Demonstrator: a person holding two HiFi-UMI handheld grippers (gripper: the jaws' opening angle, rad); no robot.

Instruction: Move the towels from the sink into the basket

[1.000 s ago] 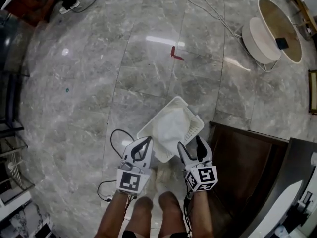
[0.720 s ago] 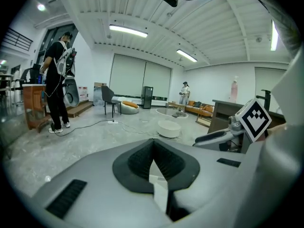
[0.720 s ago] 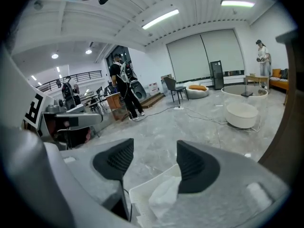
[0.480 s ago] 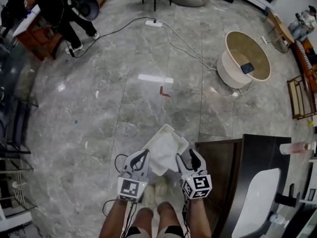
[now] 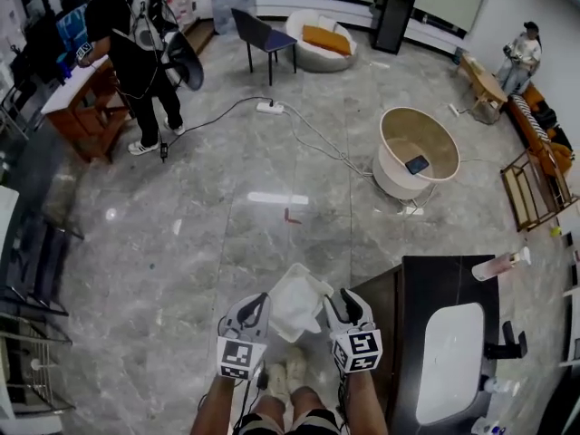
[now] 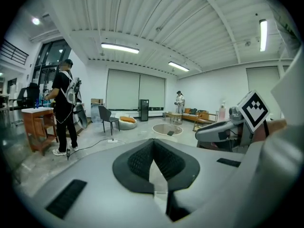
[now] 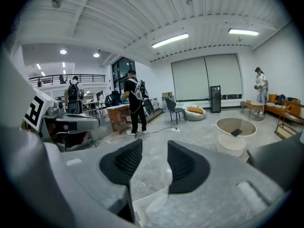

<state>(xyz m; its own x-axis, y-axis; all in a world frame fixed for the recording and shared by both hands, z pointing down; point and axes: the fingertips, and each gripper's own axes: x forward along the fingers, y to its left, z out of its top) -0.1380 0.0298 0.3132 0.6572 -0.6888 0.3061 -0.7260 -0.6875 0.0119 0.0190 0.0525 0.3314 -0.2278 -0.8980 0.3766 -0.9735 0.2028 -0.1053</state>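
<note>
The white basket [image 5: 313,284] stands on the floor just ahead of my feet with a white towel [image 5: 292,304] lying in it. My left gripper [image 5: 257,301] hangs at the basket's left edge, its pads pressed together on nothing [image 6: 153,148]. My right gripper [image 5: 342,299] hovers at the basket's right edge; its jaws are closing, a gap still shows between the pads and nothing is in it [image 7: 154,158]. Below that gap I see the basket's rim [image 7: 142,198]. The white sink [image 5: 450,362] sits in a dark counter [image 5: 426,284] to my right; no towel shows in it.
A faucet [image 5: 507,343] and a soap bottle [image 5: 497,265] stand on the counter. A round cream tub [image 5: 412,152] stands further out, with a cable and power strip [image 5: 270,108] on the floor. A person [image 5: 136,43] stands far left beside a wooden desk [image 5: 77,107].
The head view has lifted, bringing the room, counter and sink into sight. The right jaws have narrowed. Both grippers stay beside the basket.
</note>
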